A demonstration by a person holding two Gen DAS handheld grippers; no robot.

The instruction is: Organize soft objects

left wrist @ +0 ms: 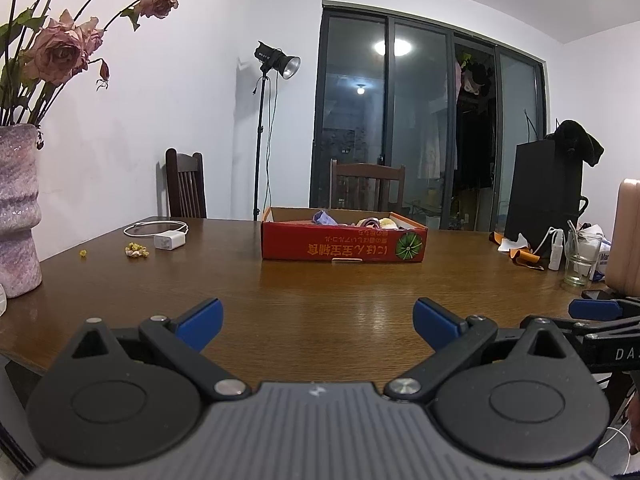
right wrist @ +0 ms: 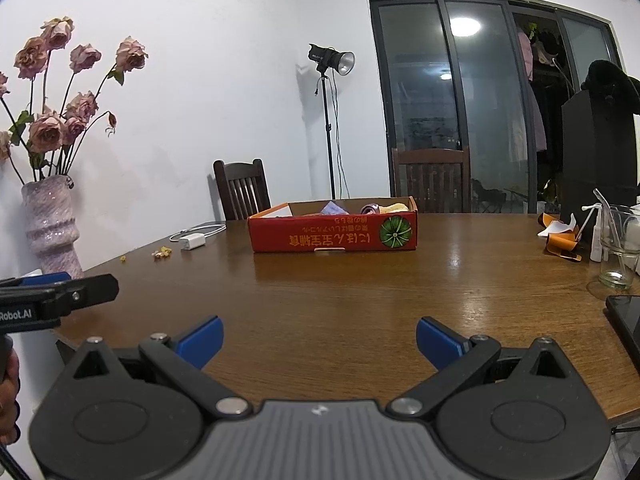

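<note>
The red cardboard box (left wrist: 343,242) sits at frame center on the brown worktop (left wrist: 320,304), its long side running left to right and facing both cameras; soft things (left wrist: 368,222) lie inside. A charger (left wrist: 170,240) lies left of it, a glass (left wrist: 580,260) to the right, a vase (right wrist: 50,226) at far left. Bare wood separates the box from the left gripper (left wrist: 318,322) and right gripper (right wrist: 319,342), both level, spread wide, holding nothing.

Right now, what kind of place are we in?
Most likely a home dining room doubling as a recording spot: a wooden dining table with wooden chairs, a vase of dried roses, and a studio light on a stand in the corner.
</note>
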